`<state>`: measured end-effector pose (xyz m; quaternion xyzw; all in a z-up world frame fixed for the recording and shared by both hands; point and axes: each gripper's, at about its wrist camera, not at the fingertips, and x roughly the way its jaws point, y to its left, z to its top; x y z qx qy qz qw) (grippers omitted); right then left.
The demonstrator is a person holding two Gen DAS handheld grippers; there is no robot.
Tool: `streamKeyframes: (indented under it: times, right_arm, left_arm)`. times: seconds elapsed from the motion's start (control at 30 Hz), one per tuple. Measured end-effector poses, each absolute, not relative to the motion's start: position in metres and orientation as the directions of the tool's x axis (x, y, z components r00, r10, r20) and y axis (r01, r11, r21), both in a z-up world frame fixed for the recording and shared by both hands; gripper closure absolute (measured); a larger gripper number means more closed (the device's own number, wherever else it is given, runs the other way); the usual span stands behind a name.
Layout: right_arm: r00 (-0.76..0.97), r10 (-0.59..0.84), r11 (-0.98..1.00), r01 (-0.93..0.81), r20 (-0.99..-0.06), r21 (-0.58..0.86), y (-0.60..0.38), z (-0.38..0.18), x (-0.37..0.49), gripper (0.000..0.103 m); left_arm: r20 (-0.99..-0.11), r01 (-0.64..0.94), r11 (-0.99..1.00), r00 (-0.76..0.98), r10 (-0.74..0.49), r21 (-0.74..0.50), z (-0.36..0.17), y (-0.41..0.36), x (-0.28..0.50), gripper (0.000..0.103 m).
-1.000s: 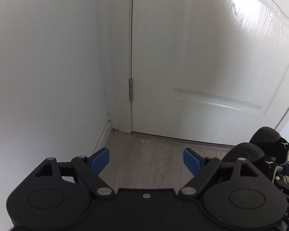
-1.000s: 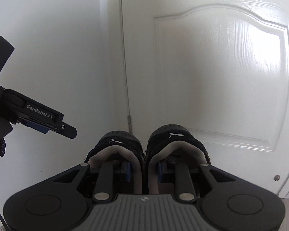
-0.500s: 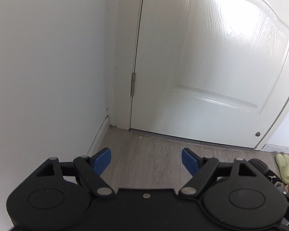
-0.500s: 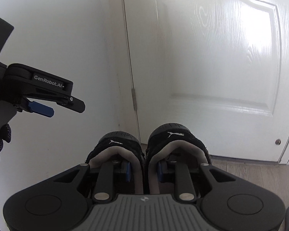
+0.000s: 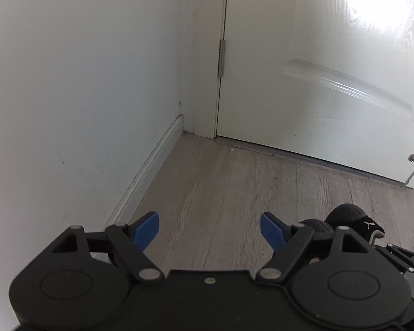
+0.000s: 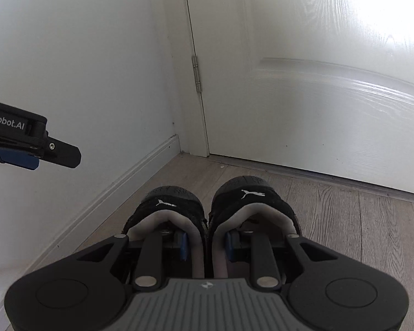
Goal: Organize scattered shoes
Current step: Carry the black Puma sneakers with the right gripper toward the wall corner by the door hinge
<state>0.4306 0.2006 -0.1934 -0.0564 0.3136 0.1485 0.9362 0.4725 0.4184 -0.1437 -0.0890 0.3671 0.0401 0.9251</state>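
Both tools face the corner where the white door (image 6: 331, 82) meets the wall (image 6: 82, 55). My right tool (image 6: 205, 241) is clenched on a pair of black shoes (image 6: 207, 209): one blue pad sits inside each shoe, and together they pinch the two inner collars against each other. The shoes point toe-first toward the door, side by side and touching, over the wood floor (image 6: 358, 220); I cannot tell whether their soles rest on it. They sit near the door's hinge side, just right of the skirting board (image 6: 118, 190) that runs out from the corner. My left tool (image 5: 209, 230) is released, its blue pads (image 5: 146, 230) spread wide with only bare floor between them; it points at the same corner and hangs left of the shoes. From its camera the shoe toes show at the lower right, short of the door.
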Motion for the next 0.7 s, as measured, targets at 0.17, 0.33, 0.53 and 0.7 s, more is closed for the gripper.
streamKeyframes:
  times: [0.17,0.33,0.53,0.7]
  right_arm:
    - [0.766,0.23,0.958,-0.287,-0.6,0.002,0.185,-0.223,0.47,0.075]
    - [0.748,0.236,0.96,-0.279,-0.62,0.029,0.183,-0.252,0.511,0.074]
    - [0.717,0.237,0.962,-0.267,-0.656,0.055,0.182,-0.277,0.539,0.073]
    - [0.66,0.237,0.965,-0.245,-0.713,0.094,0.181,-0.299,0.569,0.073]
  left_arm:
    - [-0.698,-0.185,0.97,0.716,0.022,-0.159,-0.16,0.405,0.496,0.022]
    - [-0.724,-0.187,0.969,0.69,0.011,-0.163,-0.183,0.399,0.519,0.022]
    - [-0.76,-0.171,0.966,0.649,-0.035,-0.192,-0.216,0.384,0.542,0.022]
    - [-0.78,-0.165,0.969,0.624,-0.044,-0.186,-0.236,0.373,0.559,0.022]
